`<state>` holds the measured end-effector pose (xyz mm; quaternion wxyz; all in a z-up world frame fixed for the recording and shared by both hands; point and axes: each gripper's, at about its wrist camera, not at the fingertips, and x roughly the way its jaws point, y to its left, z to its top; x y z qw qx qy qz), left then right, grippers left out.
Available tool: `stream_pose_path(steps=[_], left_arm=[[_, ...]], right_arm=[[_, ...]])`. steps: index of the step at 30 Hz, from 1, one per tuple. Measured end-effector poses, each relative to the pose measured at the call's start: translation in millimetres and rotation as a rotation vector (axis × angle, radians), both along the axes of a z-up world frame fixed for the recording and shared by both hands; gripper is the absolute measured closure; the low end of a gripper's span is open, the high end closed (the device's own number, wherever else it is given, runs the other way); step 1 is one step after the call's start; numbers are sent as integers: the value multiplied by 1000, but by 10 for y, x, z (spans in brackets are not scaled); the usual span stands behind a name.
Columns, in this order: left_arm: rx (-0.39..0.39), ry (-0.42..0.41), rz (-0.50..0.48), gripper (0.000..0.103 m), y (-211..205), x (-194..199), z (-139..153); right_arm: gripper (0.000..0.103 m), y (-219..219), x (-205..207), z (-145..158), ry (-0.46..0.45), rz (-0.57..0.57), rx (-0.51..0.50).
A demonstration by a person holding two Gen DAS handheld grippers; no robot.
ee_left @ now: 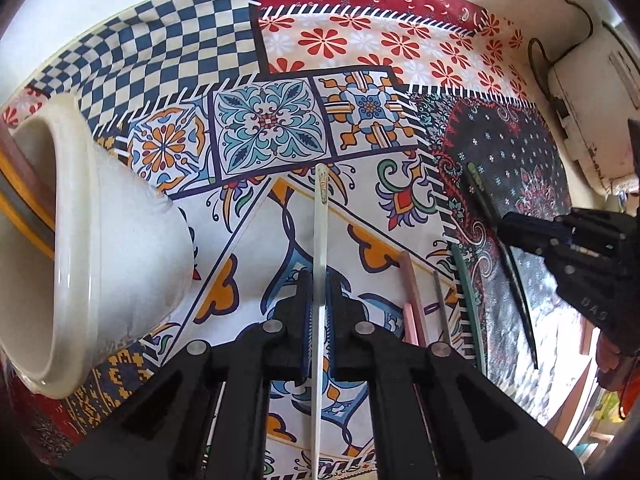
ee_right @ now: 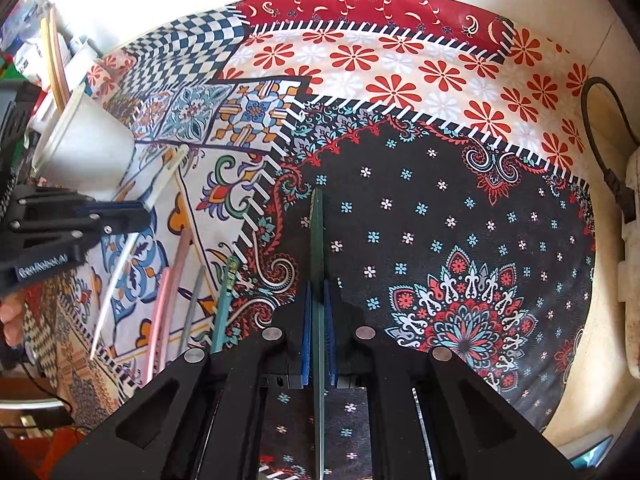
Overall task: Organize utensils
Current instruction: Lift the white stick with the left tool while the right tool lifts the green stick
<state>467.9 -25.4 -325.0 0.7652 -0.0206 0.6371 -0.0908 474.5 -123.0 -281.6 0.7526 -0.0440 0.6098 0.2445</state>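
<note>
A white chopstick (ee_left: 320,240) is clamped between the blue pads of the left gripper (ee_left: 319,312), seen at the lower centre of the left wrist view and running up toward the middle of the frame over the patterned tablecloth (ee_left: 360,40). A white cup (ee_left: 120,232) is seen at the left edge of that view, just beside the held stick and apart from it. In the right wrist view a dark green chopstick (ee_right: 318,240) is gripped by the pads of the right gripper (ee_right: 319,320) at the lower centre, above the black floral patch of the cloth. To the left of it, on the cloth, a pair of pink chopsticks (ee_right: 172,280), a grey chopstick (ee_right: 192,304) and a teal chopstick (ee_right: 224,300) are laid side by side, near one another. On the left gripper's body, at the left edge of the right wrist view, white lettering is printed that appears to read "GenRobot.AI", though it is small and slanted. On the right gripper's body, at the right edge of the left wrist view, only faint letters are seen and cannot be read with certainty.
</note>
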Motion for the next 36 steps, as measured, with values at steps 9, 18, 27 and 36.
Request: stream_pose_path(steps=[9,18,27,36], left_arm=[[16,-62,38,99,-63,-167,209],[27,-247,89,99,211,-835,894],[4,-394,172,99,519,-1305,1435],[-10,-504,237,99,770,-1514,1852]], right_arm=[[97,-158,-160,511,-109,-38,98],[97,-232,-481,1133,-265,-68,168],[102,-162,-702,1625,-364,-58,228],[102,24,-669,1685,-376,-16,181]])
